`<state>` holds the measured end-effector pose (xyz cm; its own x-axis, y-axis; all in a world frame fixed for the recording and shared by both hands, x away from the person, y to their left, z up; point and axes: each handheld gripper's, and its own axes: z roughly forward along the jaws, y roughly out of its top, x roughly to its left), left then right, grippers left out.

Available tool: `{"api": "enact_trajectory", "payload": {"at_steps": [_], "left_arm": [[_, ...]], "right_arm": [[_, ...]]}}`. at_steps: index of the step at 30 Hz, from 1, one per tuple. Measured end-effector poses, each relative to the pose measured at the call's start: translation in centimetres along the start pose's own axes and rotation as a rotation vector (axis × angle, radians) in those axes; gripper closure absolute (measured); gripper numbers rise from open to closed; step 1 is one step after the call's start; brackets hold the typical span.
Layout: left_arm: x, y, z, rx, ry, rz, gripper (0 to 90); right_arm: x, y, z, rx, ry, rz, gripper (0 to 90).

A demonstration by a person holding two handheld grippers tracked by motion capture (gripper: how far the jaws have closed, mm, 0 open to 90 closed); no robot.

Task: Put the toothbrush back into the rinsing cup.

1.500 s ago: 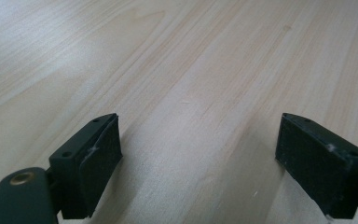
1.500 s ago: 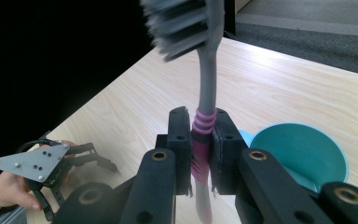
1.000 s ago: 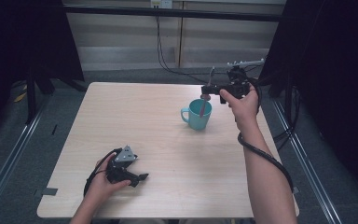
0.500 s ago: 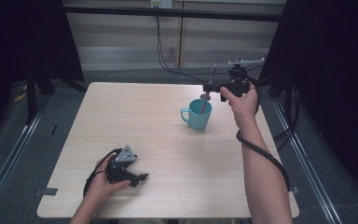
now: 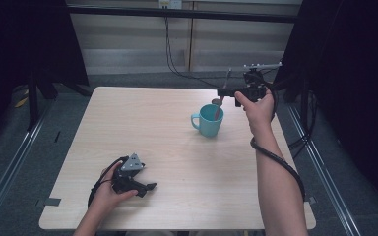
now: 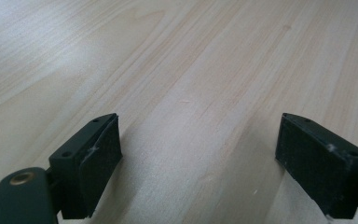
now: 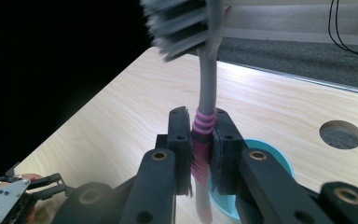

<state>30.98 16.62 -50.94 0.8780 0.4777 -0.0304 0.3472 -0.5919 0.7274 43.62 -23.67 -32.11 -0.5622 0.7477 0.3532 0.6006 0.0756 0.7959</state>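
Pale wood table [image 5: 177,147] was my reference in the high view. A teal mug [image 5: 210,120] stood upright on it, in the far right part, handle pointing toward the left edge. The right hand [image 5: 256,105] held the right gripper [image 5: 220,93] above and just beyond the mug. A toothbrush [image 5: 221,98] hung from that gripper, its lower end dipping inside the mug's rim and its upper end rising past the gripper. The left hand [image 5: 110,189] rested near the table's near left corner, well apart from the mug, holding the left gripper [image 5: 150,187], grey plate on top and cable looped beside it. I could not judge that gripper's jaw spacing from this view.

Left gripper view: I logged both black jaws spread wide with only bare table [image 6: 191,70] grain between them. Left gripper [image 6: 199,163] sat low over the wood.

Right gripper view: I noted the right gripper [image 7: 200,140] with jaws pressed together, pinching the toothbrush [image 7: 207,84] at its pink ribbed grip. The grey neck rose to a blurred bristle head at the top. The handle's lower end pointed down into the mug [image 7: 242,196] directly behind the jaws. A round hole [image 7: 340,134] was cut in the table beyond the mug. The left gripper [image 7: 9,196] showed at the lower left corner, far from the mug.
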Motion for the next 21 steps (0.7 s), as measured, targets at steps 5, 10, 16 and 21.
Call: {"api": "enact_trajectory", "payload": {"at_steps": [5,10,16,21], "left_arm": [[0.0,0.0,0.0,0.000,0.001,0.001,13.8],[0.0,0.0,0.0,0.001,0.001,0.001,13.7],[0.0,0.0,0.0,0.001,0.002,0.003,13.7],[0.0,0.0,0.0,0.001,0.001,0.001,13.7]], "right_arm": [[-0.3,0.0,0.0,-0.006,-0.012,0.006,80.6],[-0.5,0.2,0.5,-0.002,-0.018,0.012,80.6],[-0.9,0.0,1.3,0.006,-0.028,0.011,80.6],[-1.3,-0.1,1.6,0.005,-0.046,0.021,80.6]]}}
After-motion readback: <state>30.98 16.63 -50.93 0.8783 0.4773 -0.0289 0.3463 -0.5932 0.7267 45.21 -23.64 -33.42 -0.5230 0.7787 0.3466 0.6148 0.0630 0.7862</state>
